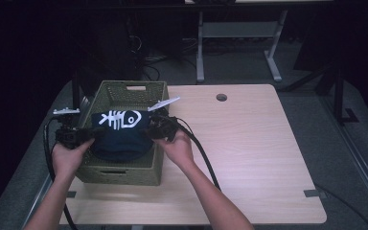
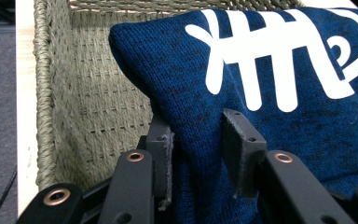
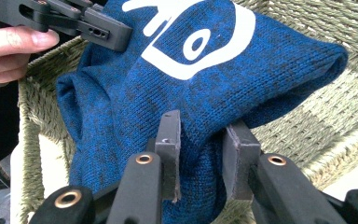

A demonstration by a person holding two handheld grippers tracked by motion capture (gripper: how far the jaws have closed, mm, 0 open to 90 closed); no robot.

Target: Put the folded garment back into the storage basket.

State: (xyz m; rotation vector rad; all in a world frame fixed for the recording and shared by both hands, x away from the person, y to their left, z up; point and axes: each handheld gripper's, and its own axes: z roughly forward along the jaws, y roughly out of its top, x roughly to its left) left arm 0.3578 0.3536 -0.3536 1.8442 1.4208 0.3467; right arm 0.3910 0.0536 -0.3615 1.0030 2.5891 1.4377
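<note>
While both grippers pinch the blue knitted garment (image 1: 120, 136) by opposite ends, it hangs spread over the woven basket (image 1: 124, 173) at the surface's left edge. Left gripper (image 2: 198, 140) and right gripper (image 3: 200, 140) fingers clamp bunched cloth, probably to lower it in flat.

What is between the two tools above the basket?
The folded blue cloth with a white fish-bone print spans the gap over the basket. In the high view, the left tool grips one end and the right tool the other.
</note>
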